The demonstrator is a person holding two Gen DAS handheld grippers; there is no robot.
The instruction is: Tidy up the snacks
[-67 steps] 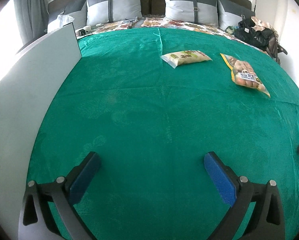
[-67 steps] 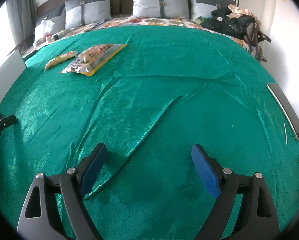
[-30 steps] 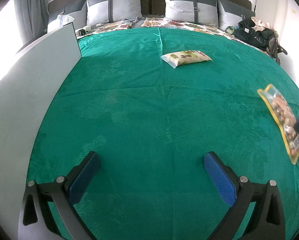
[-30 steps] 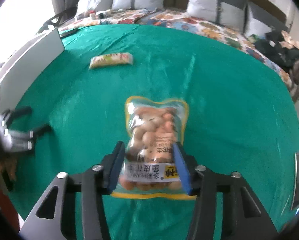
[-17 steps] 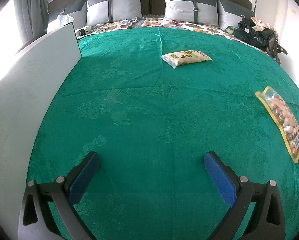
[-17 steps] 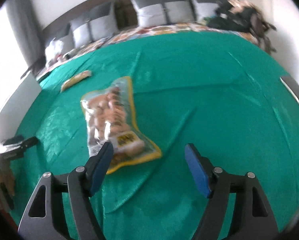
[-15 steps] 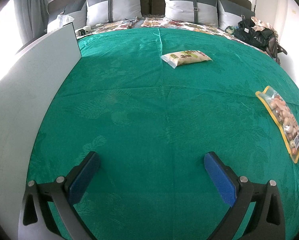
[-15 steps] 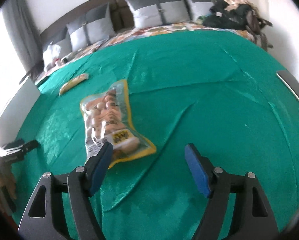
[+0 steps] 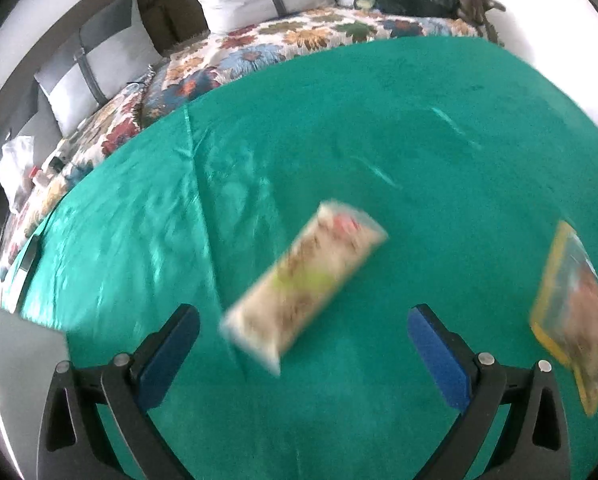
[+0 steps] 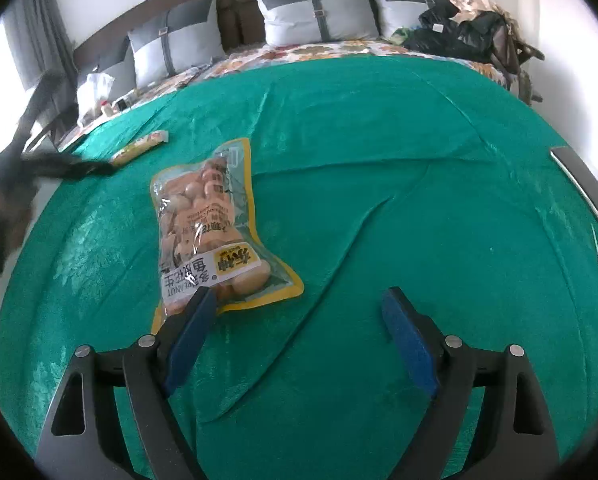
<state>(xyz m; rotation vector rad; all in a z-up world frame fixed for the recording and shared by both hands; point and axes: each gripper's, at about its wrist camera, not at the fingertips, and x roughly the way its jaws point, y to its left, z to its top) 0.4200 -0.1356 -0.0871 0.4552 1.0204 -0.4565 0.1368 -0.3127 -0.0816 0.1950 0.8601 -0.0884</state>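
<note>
A: How many snacks on the green bedspread (image 10: 419, 168)?

B: Two. One clear peanut bag (image 10: 203, 224) with a yellow border, and one long pale packet (image 9: 303, 284), beige with green print. In the right wrist view that packet (image 10: 139, 147) is a small sliver far up by the left edge of the spread, near the floral quilt (image 10: 319, 50).

A: And the grippers?

B: Two as well. The right gripper (image 10: 295, 336) has its blue pads well apart and the jaws are opening, with only wrinkled green cloth between them. The peanut bag lies flat on the spread; its near corner is hidden behind the left pad, and the rest runs up and away to the left, outside the gap.

A: The left one?

B: The left gripper (image 9: 303, 352) stands wide apart too, clamped on nothing. The view is blurred. The pale packet lies slantwise just ahead of the gap, its near end about level with the pad tips and nearer the left pad, not touching either. The peanut bag (image 9: 575, 320) sits off beyond the right finger, toward the right edge of the spread.

A: Anything else?

B: Four grey pillows (image 10: 315, 8) along the headboard, a dark heap of clothes (image 10: 471, 34) at the far right corner, and the other gripper as a dark blur (image 10: 51, 168) at the left edge of the right wrist view
</note>
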